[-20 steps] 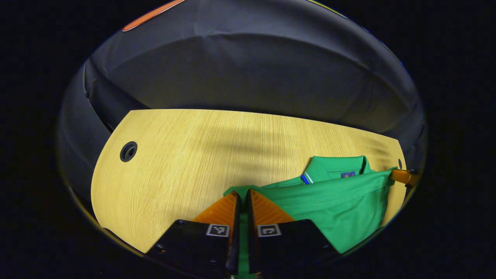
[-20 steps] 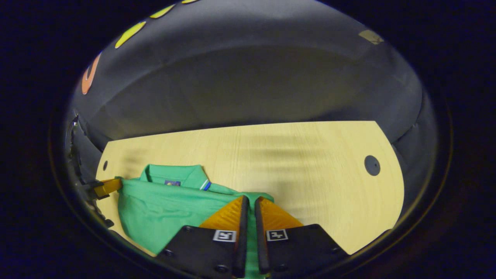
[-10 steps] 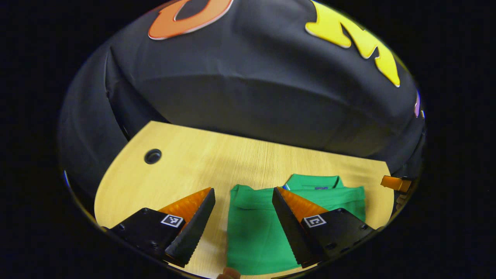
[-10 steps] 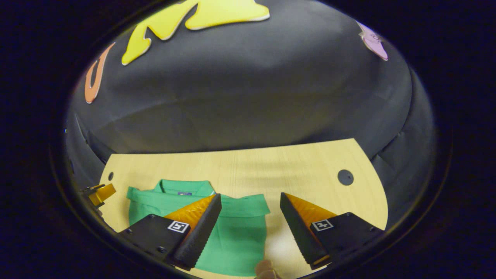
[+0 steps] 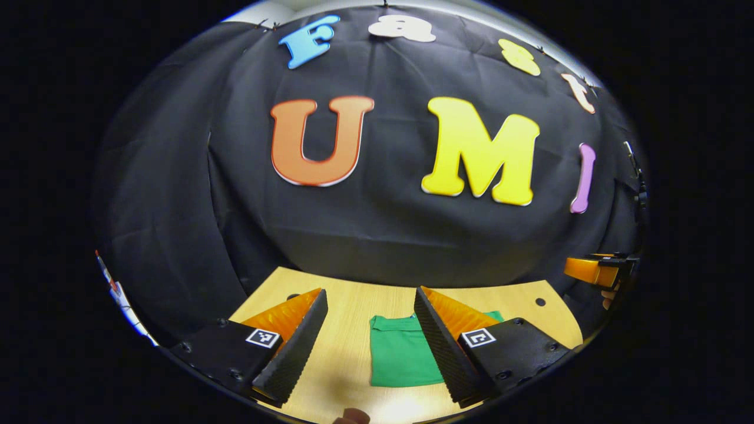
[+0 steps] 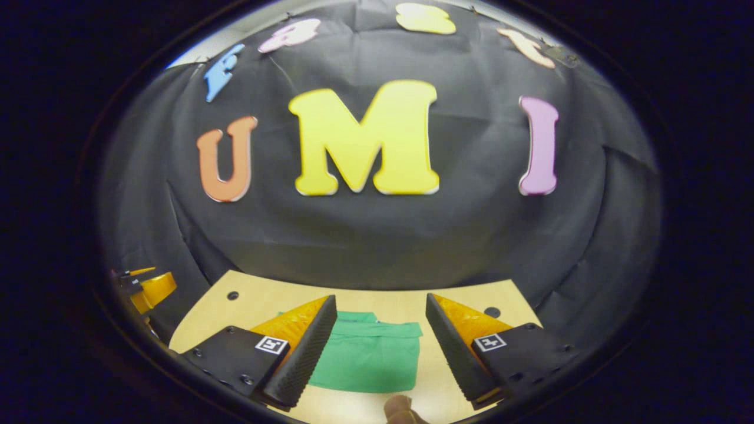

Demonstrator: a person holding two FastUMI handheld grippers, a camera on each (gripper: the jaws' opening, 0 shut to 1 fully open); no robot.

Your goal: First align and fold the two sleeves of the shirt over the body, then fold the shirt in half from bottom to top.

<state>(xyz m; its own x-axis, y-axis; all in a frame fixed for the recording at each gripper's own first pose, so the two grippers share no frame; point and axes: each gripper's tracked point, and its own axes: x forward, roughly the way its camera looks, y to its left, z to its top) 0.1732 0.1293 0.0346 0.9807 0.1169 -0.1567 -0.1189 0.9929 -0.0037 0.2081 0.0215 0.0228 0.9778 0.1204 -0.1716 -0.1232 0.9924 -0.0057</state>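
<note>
The green shirt [image 5: 400, 353] lies folded into a compact rectangle on the wooden table [image 5: 347, 306], collar end toward the far wall. My left gripper [image 5: 370, 300] is open and raised well above the table, nothing between its fingers. In the right gripper view the shirt [image 6: 368, 353] sits between and below the spread fingers of my right gripper [image 6: 382, 306], which is open and empty too. The right gripper [image 5: 595, 270] shows at the right edge of the left gripper view, and the left gripper [image 6: 147, 288] at the left edge of the right gripper view.
Round cable holes [image 6: 492, 312] mark the tabletop near its far corners. The black cloth wall rises close behind the table's far edge. A fingertip [image 6: 397, 407] of the holding hand shows at the bottom of the right gripper view.
Both grippers were shut on the shirt's edge a second ago, then opened and let it drop onto the body. Since then both have lifted and tilted up, away from the table.
</note>
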